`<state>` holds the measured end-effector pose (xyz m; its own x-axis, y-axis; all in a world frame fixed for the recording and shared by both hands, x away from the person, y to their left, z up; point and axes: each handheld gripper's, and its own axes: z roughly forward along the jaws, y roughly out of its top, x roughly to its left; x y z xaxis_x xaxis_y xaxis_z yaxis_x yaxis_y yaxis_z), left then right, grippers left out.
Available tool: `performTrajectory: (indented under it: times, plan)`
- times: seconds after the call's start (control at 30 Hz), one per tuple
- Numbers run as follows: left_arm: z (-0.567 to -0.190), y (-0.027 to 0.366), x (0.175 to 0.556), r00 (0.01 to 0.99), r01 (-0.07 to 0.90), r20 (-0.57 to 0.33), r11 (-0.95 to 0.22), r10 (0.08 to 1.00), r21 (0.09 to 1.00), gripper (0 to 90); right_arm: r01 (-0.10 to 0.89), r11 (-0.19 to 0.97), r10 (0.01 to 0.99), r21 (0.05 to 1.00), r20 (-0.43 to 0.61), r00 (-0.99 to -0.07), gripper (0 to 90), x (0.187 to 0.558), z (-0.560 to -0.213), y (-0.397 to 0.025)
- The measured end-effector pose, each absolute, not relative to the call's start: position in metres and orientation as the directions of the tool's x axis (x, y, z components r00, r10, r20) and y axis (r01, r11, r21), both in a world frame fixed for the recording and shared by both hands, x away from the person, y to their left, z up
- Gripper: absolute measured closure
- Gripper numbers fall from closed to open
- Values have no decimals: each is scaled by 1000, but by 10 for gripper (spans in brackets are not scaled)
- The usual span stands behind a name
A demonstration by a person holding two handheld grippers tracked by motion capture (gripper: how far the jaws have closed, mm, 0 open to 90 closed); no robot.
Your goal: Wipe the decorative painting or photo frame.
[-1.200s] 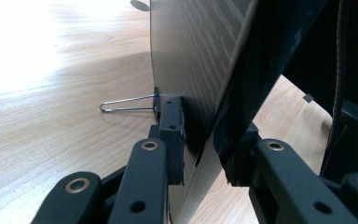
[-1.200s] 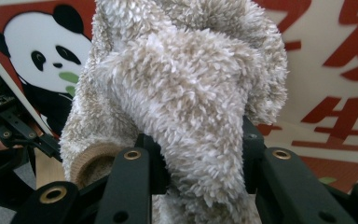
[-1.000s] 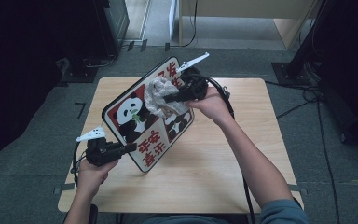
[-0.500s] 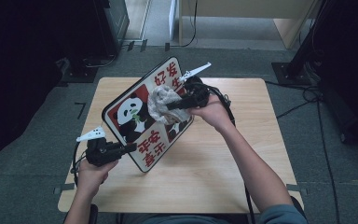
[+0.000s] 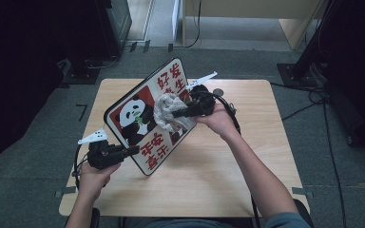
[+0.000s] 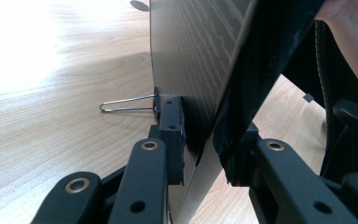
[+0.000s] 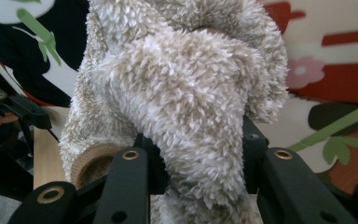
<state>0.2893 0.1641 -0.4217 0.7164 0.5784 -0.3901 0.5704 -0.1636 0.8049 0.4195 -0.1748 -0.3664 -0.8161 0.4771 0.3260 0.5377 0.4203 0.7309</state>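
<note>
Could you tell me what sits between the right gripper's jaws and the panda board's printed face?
A fluffy beige cloth, clamped in the right gripper, lies against the panda board; the right gripper view shows it best.

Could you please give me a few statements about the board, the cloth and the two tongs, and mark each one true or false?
1. The left tongs grip the lower edge of the panda board. True.
2. The board lies flat on the table. False: it stands tilted up on its edge.
3. The right tongs are shut on a fluffy beige cloth. True.
4. The cloth rests on the table beside the board. False: it is held against the board's printed face.
5. The board shows a tiger. False: it shows a panda.
</note>
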Motion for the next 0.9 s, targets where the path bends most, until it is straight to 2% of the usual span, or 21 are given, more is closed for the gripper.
performTrajectory:
  times: [0.9]
  plan:
    - [-422, 164, 289, 718, 569, -390, -164, 576, 806, 733, 585, 431, 486, 686, 370, -792, 636, 414, -411, -185]
